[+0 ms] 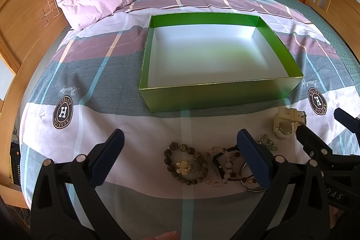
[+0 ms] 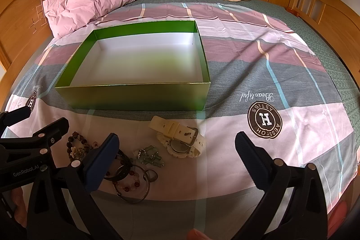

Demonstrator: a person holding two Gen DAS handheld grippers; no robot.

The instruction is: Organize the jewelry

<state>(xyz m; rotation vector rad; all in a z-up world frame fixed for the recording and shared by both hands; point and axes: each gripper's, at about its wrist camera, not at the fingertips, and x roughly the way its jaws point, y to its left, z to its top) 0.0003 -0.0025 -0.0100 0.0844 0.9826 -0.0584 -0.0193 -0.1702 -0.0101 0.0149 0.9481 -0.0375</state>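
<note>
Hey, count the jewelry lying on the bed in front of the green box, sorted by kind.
Bead bracelets: 3 (dark, pink, green)
White watch: 1
Metal bangle: 1
Black band: 1, kind unclear
Total: 6 told apart; the tangle may hide more.

Black plastic grippers (image 1: 180, 159) — blue-padded jaws, silver pivot pins, "GenRobot.AI" lettering.

Green box (image 1: 216, 93) interior bare, open from above; near wall stands between jewelry pile (image 2: 126, 163) and interior.
</note>
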